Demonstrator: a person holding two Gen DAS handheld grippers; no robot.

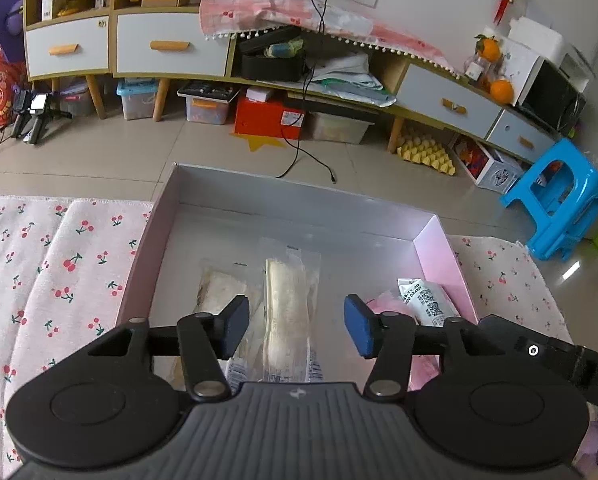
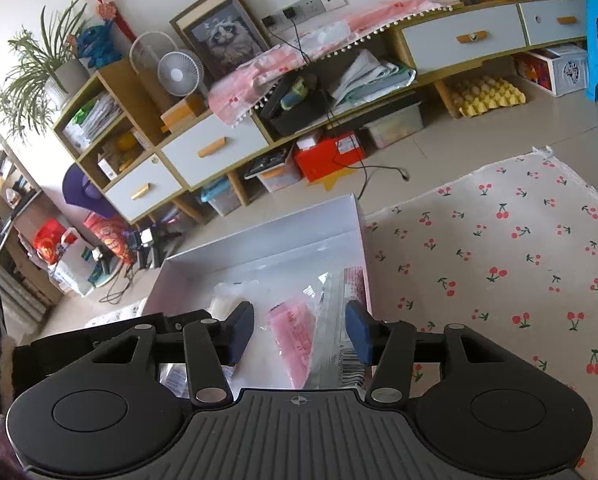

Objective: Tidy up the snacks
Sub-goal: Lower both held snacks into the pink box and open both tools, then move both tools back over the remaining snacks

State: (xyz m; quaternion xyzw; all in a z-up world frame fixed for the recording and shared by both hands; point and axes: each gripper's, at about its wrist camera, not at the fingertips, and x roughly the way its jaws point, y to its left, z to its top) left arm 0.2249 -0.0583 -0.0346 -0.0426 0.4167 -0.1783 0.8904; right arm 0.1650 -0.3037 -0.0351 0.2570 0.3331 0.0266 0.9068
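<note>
A shallow grey box lies on a cherry-print cloth. In it lie a long pale snack in clear wrap, a second pale packet to its left, a pink packet and a white printed packet at the right. My left gripper is open above the long snack, holding nothing. In the right wrist view the box holds the pink packet and a clear striped packet. My right gripper is open over them, empty.
The cherry cloth spreads to the right of the box. Beyond lies tiled floor with a cable, a long cabinet with boxes beneath, and a blue stool at the right.
</note>
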